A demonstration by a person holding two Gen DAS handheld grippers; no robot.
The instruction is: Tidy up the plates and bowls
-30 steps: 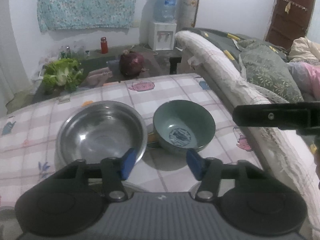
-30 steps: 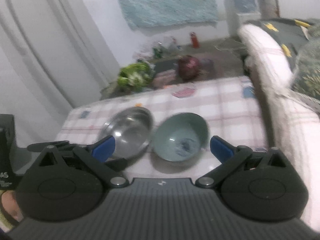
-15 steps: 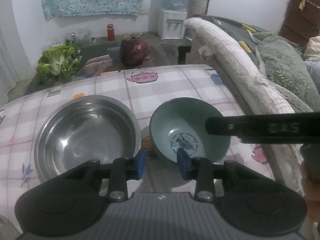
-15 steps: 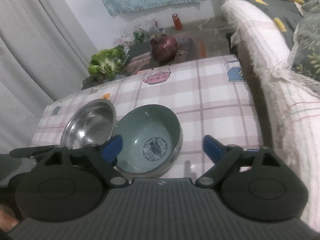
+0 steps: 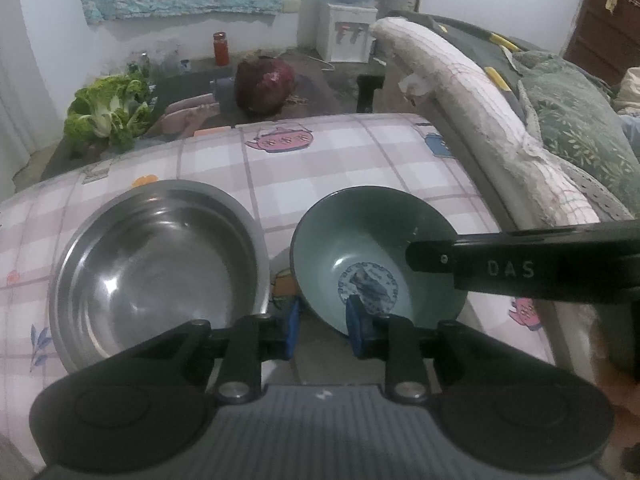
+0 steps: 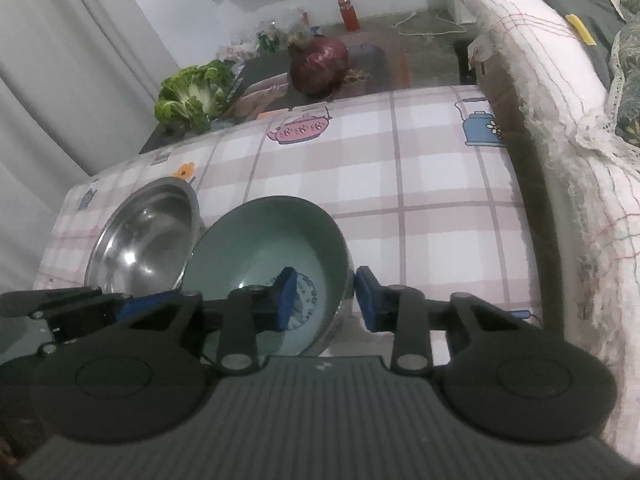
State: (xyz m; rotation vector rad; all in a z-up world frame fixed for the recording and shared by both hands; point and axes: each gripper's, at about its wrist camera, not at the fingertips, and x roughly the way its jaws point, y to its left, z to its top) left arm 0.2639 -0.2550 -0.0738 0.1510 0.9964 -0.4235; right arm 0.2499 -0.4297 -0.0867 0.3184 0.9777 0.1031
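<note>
A green bowl (image 5: pixel 372 240) with a blue centre motif sits tilted on the checked tablecloth (image 5: pixel 320 168), beside a steel bowl (image 5: pixel 156 264) on its left. My left gripper (image 5: pixel 320 322) has its blue pads astride the green bowl's near left rim. My right gripper (image 6: pixel 326 300) straddles the green bowl's (image 6: pixel 264 248) right rim, one pad inside and one outside; the pads look close on the wall. The steel bowl (image 6: pixel 144 244) lies to the left. The right gripper's finger (image 5: pixel 520 268) crosses the left wrist view.
A padded sofa arm (image 5: pixel 480 120) runs along the table's right edge. Beyond the table's far edge, on the floor, lie leafy greens (image 5: pixel 108 112), a red cabbage (image 5: pixel 264 86), a red bottle (image 5: pixel 219 47) and a water dispenser (image 5: pixel 348 28).
Both grippers have moved in onto the green bowl and narrowed their jaws around its rim. The bowl now sits tilted.
</note>
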